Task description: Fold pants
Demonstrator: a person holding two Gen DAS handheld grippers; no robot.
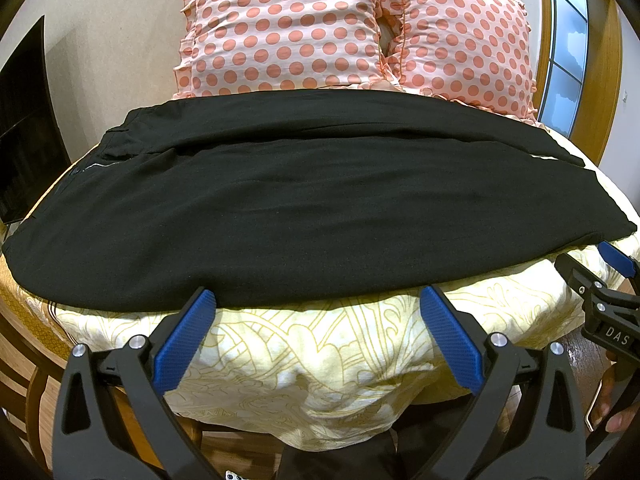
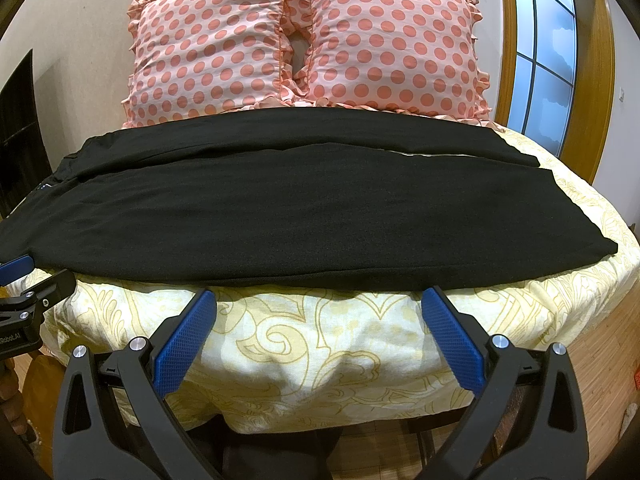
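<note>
Black pants lie flat across the bed, waistband at the left, leg ends at the right, one leg folded over the other. They also show in the right wrist view. My left gripper is open and empty, its blue pads just short of the pants' near edge. My right gripper is open and empty, also at the near edge, further right. The right gripper shows at the right in the left wrist view; the left gripper shows at the left edge of the right wrist view.
The bed has a cream sheet with a yellow pattern. Two pink polka-dot pillows stand behind the pants. A dark cabinet is at the left, a wooden-framed window at the right.
</note>
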